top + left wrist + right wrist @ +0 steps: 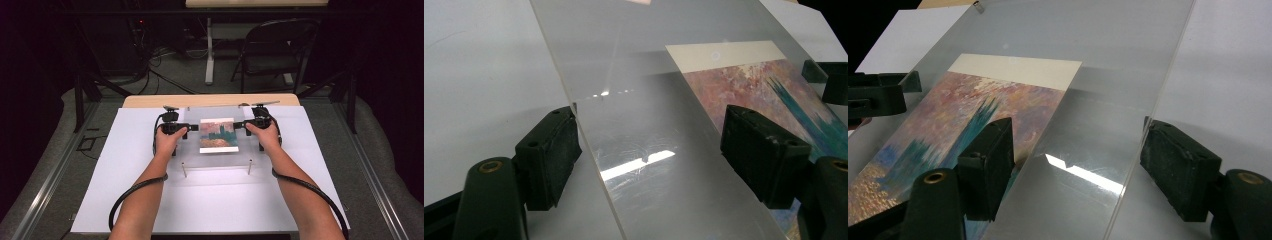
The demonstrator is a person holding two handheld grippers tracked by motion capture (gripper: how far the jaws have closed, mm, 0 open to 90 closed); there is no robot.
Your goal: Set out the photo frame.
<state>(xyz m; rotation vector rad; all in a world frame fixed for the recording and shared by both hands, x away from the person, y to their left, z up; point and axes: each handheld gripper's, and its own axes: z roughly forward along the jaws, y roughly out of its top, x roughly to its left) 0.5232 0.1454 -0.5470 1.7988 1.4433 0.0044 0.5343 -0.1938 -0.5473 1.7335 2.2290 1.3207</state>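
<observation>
On white sheet (125, 165), clear panel (217, 162) covers painting (218, 135).

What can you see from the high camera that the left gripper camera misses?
High view alone: the person's forearms, a folding chair beyond the table, the clear sheet's two near standoff pins, and the left tool from above.

Left gripper view alone: scratches and a bright glare streak on the sheet, and the sheet's edge passing between the open jaws, pads apart from it.

Both: the clear sheet, the painted print under it, the white table cover, and the right tool at the far edge.
</observation>
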